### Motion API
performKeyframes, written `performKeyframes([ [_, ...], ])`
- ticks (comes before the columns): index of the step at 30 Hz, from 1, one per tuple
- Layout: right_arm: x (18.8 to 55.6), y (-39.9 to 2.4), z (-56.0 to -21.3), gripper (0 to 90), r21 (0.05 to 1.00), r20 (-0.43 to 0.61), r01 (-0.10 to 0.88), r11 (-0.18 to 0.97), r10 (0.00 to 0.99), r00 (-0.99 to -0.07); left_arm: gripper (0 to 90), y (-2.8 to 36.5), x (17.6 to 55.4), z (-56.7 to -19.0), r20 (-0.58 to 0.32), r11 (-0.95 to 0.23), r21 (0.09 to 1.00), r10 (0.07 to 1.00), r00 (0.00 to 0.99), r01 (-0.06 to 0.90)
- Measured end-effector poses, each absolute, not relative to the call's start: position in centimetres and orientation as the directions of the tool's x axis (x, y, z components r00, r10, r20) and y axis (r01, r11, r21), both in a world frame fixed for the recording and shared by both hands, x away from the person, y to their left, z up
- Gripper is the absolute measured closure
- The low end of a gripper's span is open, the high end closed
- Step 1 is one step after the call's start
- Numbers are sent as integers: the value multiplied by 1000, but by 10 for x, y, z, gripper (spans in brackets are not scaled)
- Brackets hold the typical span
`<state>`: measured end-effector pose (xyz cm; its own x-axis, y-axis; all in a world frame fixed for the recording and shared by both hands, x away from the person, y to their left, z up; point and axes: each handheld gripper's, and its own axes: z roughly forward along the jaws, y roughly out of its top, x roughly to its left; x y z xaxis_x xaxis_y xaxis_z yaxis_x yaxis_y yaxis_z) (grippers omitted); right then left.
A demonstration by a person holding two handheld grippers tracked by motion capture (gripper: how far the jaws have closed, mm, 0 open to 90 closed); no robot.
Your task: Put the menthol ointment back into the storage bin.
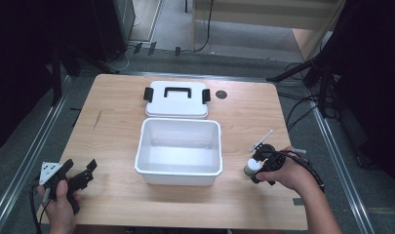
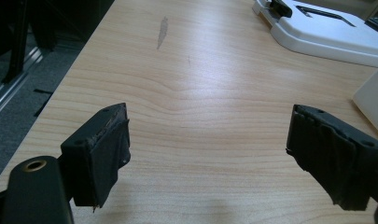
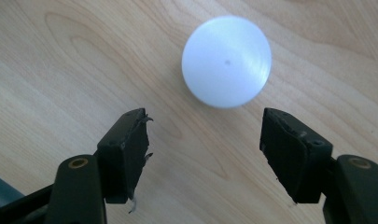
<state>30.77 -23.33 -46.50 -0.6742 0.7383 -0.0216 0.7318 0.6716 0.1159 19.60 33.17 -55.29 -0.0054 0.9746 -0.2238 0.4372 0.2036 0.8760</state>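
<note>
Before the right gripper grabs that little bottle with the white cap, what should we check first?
1. Right gripper jaws apart: ok.
2. Little bottle lined up between the jaws: not ok, it sits just ahead of them, untouched.
3. Bottle standing upright: ok, its round white cap faces the camera.
4. White bin open to take it: ok; the lid lies behind it.
5. Left gripper out of the way: ok, open over bare table.

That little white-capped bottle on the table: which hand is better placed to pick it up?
The right. The right gripper hangs just above the bottle, jaws open, white cap just ahead of them. The left gripper sits at the table's far left edge, beyond the white tub.
</note>
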Motion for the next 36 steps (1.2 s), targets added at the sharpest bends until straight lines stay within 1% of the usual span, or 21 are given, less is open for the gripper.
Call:
performKeyframes([
  [4,312,-227,-465,335,118,-24,711,693,718,-696,139,331,196,-553,-216,197,876,976,-6,440],
  [7,314,-222,-465,318,112,-29,701,704,708,-706,139,331,196,-553,-215,195,877,977,-5,439],
  [12,320,-218,-467,317,122,-33,719,684,727,-686,139,330,196,-553,-215,195,877,977,-4,440],
  [13,325,-218,-468,330,133,-44,721,680,731,-681,139,330,196,-553,-214,194,877,977,-4,440],
  [18,333,-213,-473,375,126,-38,751,648,760,-649,139,331,196,-553,-216,195,876,976,-3,441],
  [21,338,-211,-477,435,109,-51,768,631,775,-630,139,331,197,-553,-215,195,877,977,-4,440],
  [24,340,-211,-480,463,85,-53,780,620,785,-618,139,331,197,-553,-215,193,877,977,-1,439],
  [26,340,-211,-481,466,83,-50,780,620,784,-618,139,331,196,-553,-216,195,877,976,-2,440],
  [27,340,-209,-482,485,62,-56,790,610,792,-608,139,331,196,-553,-221,199,875,975,-2,441],
  [28,340,-209,-481,506,63,-49,793,607,795,-605,139,331,196,-553,-220,198,875,976,-1,441],
  [36,341,-209,-474,512,105,-38,790,604,796,-604,139,331,196,-553,-219,196,875,976,1,443],
])
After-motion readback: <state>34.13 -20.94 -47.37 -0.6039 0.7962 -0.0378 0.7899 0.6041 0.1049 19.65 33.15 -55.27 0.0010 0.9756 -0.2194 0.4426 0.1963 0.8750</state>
